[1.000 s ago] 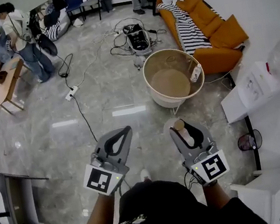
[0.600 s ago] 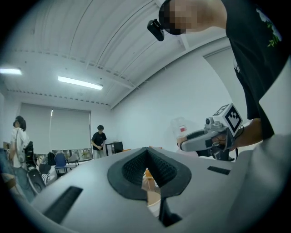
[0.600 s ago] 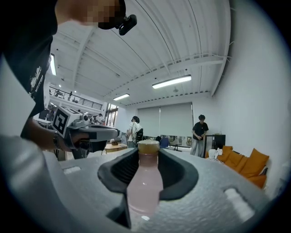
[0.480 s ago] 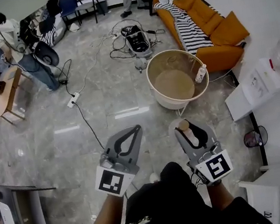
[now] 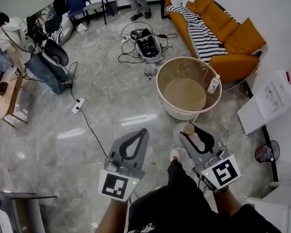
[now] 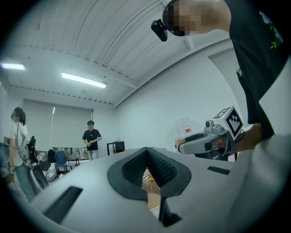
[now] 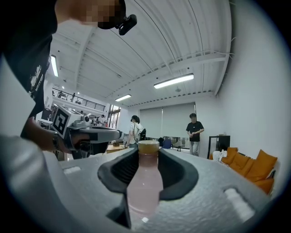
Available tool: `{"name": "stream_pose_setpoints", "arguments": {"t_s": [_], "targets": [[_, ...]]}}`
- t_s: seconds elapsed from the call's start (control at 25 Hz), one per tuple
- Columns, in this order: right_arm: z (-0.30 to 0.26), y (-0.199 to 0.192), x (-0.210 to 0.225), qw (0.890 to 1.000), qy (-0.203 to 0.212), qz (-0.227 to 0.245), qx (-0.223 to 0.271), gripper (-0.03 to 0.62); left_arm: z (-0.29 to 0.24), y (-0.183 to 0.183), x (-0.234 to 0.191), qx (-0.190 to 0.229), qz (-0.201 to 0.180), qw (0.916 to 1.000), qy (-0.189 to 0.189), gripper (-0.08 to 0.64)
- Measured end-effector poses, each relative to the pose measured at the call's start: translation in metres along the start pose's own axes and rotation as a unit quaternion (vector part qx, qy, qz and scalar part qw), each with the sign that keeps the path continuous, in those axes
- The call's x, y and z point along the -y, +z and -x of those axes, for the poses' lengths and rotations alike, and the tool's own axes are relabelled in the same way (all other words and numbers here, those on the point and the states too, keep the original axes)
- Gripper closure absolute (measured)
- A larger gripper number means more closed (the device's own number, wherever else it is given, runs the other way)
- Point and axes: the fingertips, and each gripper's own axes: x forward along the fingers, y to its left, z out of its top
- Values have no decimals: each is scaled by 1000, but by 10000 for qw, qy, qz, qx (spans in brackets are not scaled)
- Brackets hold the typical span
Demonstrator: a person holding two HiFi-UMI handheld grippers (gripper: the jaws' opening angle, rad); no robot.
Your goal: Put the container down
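- The right hand-held gripper has its jaws closed partway onto a bottle. The dark pads press on both sides of the neck just under the tan cap.
- The bottle is the container to be put down. It is held off the floor in front of the person's body, with nothing under it.
- It stands upright along the jaws with the cap at the tips. Gripping the narrow neck probably keeps the wider pink body from sliding out forward.
- The left hand-held gripper is closed with its tips meeting and nothing between the pads. It hangs beside the right one, near but not touching, and seems to be kept out of the way because the job needs one hand.
- A round beige tub stands on the floor just ahead of the right gripper. A second bottle leans against its inner wall, so the tub looks like the likely drop spot. That is a guess.
- The bottle is short of the tub's rim, so the put-down looks not yet begun.
- Letting go while it is this high could make it tip or bounce.
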Motion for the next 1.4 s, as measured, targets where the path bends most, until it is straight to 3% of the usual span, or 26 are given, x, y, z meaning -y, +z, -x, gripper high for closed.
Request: {"name": "stream_pose_setpoints", "arguments": {"t_s": [1.04,1.4], "targets": [[-172,-20,223,9988,478,45,-112,466,-263,-5,-118,83,-22,9998,156,548],[-197,-16,264,9975,701,43,-33,466,-297,-6,-135,-43,7,9991,424,548]]}}
